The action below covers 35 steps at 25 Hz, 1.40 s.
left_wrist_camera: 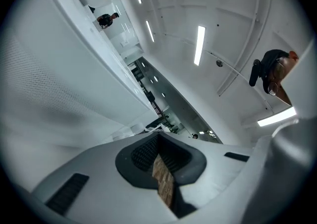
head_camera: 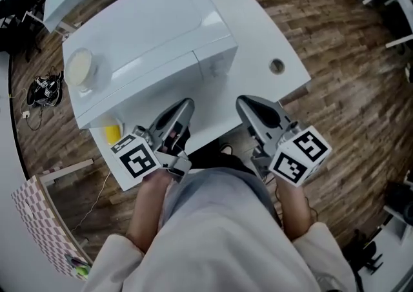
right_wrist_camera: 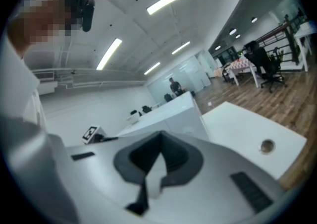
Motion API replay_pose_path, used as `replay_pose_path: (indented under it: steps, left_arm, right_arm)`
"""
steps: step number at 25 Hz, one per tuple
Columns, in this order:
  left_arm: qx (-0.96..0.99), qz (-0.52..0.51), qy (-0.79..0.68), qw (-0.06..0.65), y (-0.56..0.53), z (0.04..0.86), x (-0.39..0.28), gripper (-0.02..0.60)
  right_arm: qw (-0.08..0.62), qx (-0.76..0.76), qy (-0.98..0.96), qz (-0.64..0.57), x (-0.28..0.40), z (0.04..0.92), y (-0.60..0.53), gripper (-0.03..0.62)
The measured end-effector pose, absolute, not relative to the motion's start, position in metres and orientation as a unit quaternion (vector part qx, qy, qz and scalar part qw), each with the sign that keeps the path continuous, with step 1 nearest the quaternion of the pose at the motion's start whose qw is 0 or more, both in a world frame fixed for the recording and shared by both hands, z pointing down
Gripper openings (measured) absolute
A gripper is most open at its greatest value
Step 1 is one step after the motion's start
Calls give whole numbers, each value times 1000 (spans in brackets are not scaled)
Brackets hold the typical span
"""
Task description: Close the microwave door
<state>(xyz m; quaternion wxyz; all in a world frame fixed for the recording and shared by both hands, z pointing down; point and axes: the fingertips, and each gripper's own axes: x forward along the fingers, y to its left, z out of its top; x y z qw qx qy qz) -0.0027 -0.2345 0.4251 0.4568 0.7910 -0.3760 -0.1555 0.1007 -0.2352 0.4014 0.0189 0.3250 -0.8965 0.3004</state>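
The left gripper and the right gripper both have their jaws pressed together, holding nothing. The microwave stands on the desk just ahead of both jaw tips. Its door lies flush with the front.

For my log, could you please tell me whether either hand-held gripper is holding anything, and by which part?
Nothing is held: the left hand-held gripper and the right hand-held gripper both have their jaws together with nothing between them.
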Motion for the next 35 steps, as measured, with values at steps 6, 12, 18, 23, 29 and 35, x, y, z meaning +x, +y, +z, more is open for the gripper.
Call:
replay_pose_path:
  steps: [6, 12, 18, 23, 29, 35]
  left_arm:
    - [801, -148, -363, 452, -218, 418, 13, 17]
    - [812, -148, -349, 443, -203, 405, 26, 17]
    - [812, -144, -339, 452, -186, 412, 43, 17]
    - [815, -138, -332, 454, -175, 414, 54, 17]
    - [819, -135, -335, 446, -170, 413, 54, 17]
    - [819, -140, -343, 438, -167, 408, 48, 17]
  right_arm:
    - [23, 328, -896, 299, 130, 395, -208, 18]
    - [30, 335, -894, 297, 152, 391, -180, 18]
    - [40, 342, -893, 291, 166, 391, -158, 18]
    - [37, 346, -890, 295, 171, 393, -148, 18]
    - [32, 348, -890, 293, 174, 392, -143, 18]
    - [32, 346, -892, 289, 173, 390, -139, 18]
